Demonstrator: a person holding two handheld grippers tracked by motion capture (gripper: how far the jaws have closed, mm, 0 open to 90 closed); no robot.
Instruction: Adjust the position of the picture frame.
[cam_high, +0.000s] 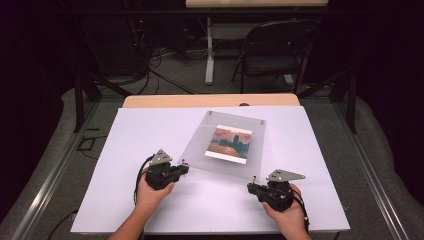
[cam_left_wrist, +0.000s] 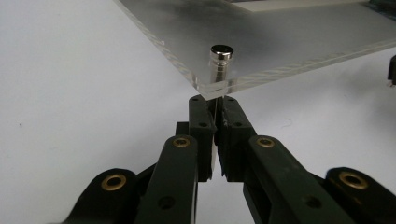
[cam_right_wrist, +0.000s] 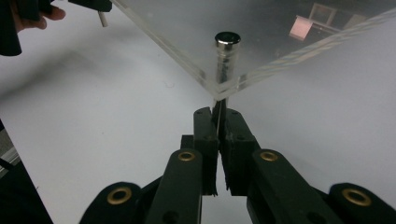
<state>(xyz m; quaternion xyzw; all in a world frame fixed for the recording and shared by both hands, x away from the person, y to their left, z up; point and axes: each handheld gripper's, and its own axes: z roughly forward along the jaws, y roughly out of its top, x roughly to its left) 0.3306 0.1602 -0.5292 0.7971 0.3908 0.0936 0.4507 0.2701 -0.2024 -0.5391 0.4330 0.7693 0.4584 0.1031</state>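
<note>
Acrylic frame (cam_high: 225, 145) lies flat on the white table (cam_high: 150, 135), turned so its corners point like a diamond, with one corner toward each gripper. Sandwiched in it sits a painted picture (cam_high: 229, 143) of towers against an orange sky; no writing on it can be read. The left gripper (cam_high: 183, 169) reaches the frame's near-left corner, and in the left gripper view its jaws are pressed together on the thin pin under the metal stud (cam_left_wrist: 221, 56) at that corner. The right gripper (cam_high: 251, 187) sits at the near-right corner, and in the right gripper view its jaws are likewise clamped on the pin below the other stud (cam_right_wrist: 227, 44). Across the sheet from the right gripper, the person's left hand (cam_right_wrist: 32, 21) shows, gripping its tool.
</note>
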